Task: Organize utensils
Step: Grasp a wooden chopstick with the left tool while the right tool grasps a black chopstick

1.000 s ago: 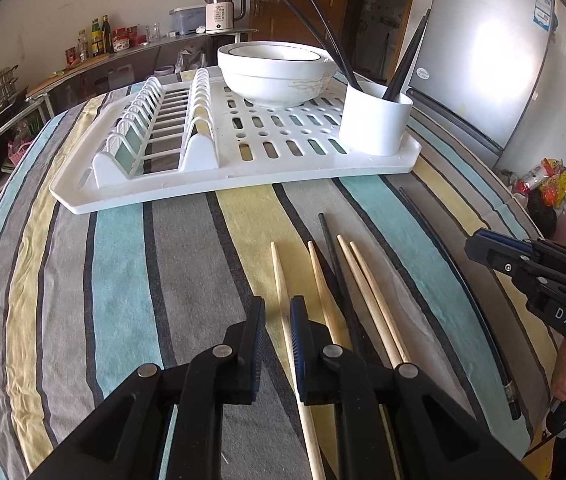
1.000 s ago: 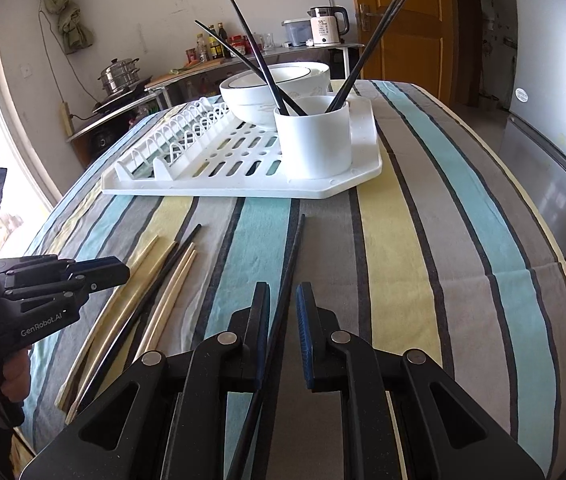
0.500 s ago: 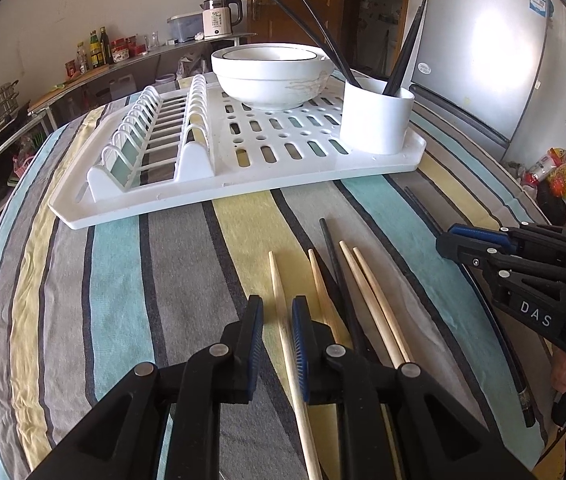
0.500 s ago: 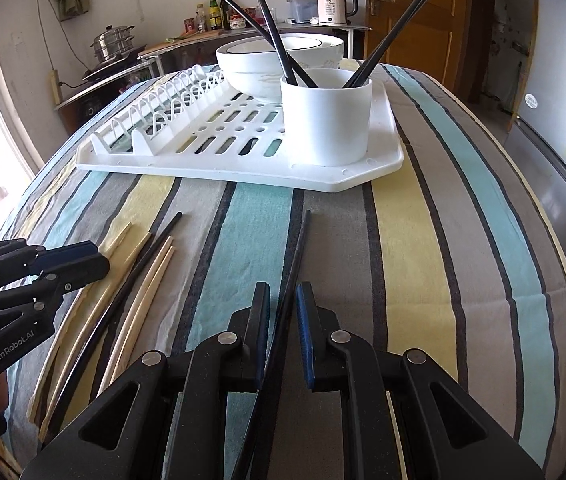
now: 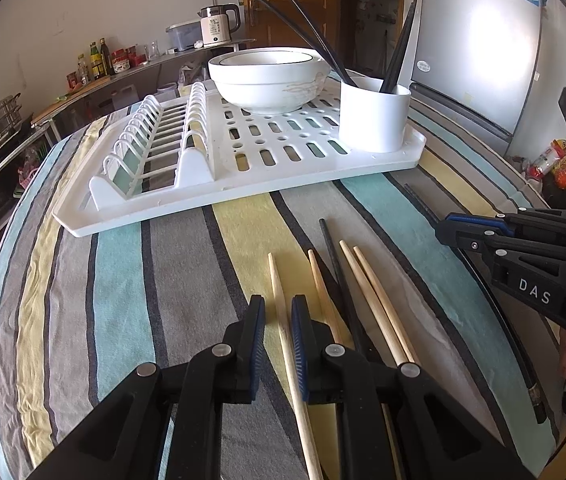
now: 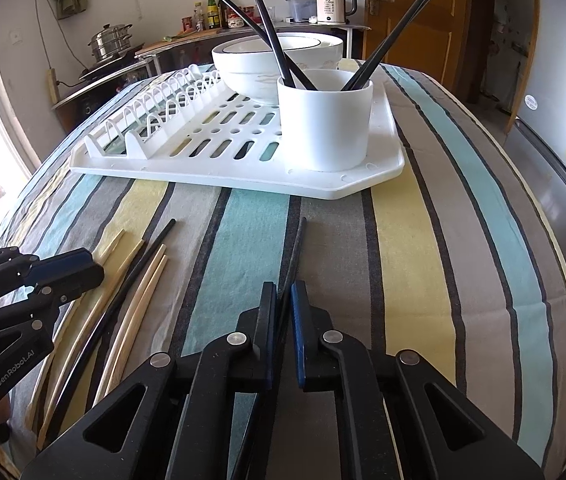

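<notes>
My left gripper [image 5: 279,312] is shut on a wooden chopstick [image 5: 279,292] just above the striped cloth. Several more wooden chopsticks [image 5: 375,292] and a black one [image 5: 337,264] lie just to its right. My right gripper [image 6: 283,300] is shut on a black chopstick [image 6: 297,248] that points toward the white utensil cup [image 6: 325,120]. The cup holds several black chopsticks and stands on the white dish rack [image 6: 243,172]. The right gripper also shows in the left wrist view [image 5: 483,232], the left gripper in the right wrist view [image 6: 79,272].
Stacked white bowls [image 5: 269,80] sit on the rack [image 5: 243,168] behind the cup [image 5: 375,116]. A fridge [image 5: 483,48] stands past the table's right edge. A counter with a kettle [image 5: 219,28] and bottles runs along the back wall.
Both grippers have moved forward toward the rack, each still holding its chopstick. The right gripper has come closer to the left one.
</notes>
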